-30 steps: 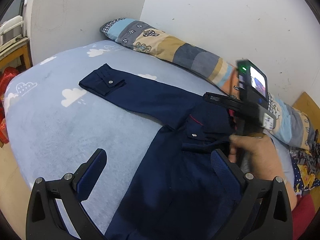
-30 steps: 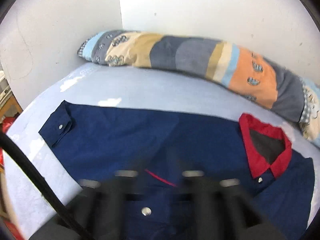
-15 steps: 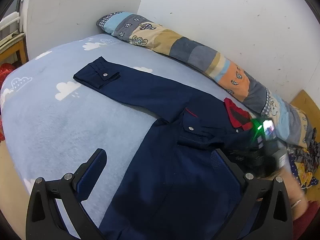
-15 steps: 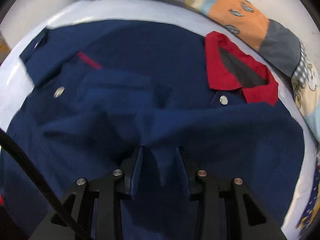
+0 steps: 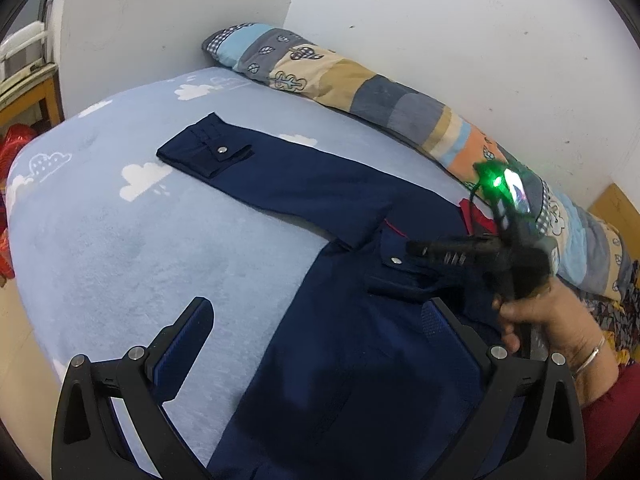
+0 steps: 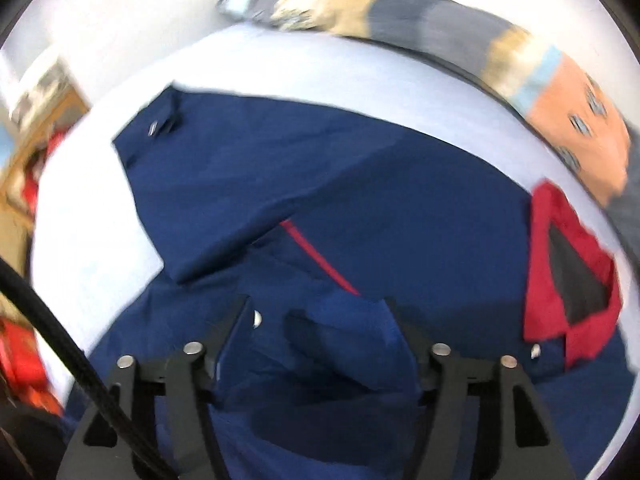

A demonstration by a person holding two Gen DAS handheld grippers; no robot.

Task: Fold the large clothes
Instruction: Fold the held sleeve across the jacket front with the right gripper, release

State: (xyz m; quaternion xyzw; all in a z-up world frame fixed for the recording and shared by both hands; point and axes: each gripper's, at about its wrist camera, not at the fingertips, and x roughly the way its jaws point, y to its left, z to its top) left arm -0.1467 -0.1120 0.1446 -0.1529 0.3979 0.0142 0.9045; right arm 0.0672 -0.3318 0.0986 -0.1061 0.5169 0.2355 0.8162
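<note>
A navy jacket (image 5: 340, 352) with a red collar (image 6: 548, 240) lies flat on the bed, one sleeve stretched left to its snap cuff (image 5: 208, 152). My left gripper (image 5: 316, 312) hovers open over the jacket's lower body, nothing between its fingers. My right gripper (image 5: 420, 248), held by a hand (image 5: 552, 320), hangs over the chest pocket flap. In the right wrist view the jacket (image 6: 360, 200) is blurred. There the right gripper (image 6: 318, 308) has its jaws opening, and a raised fold of navy cloth (image 6: 348, 340) lies loose between them.
A light blue sheet with white clouds (image 5: 120, 240) covers the bed. A long patchwork bolster (image 5: 360, 80) runs along the white wall at the back. Wooden furniture (image 5: 28, 88) and red items (image 5: 12, 148) stand past the left edge. A wooden board (image 5: 616, 208) is at the right.
Half a second ago the right gripper was pinched on a fold of navy cloth, low at the right. Now its jaws stand wide and it has moved back over the pocket. The left gripper barely moved.
</note>
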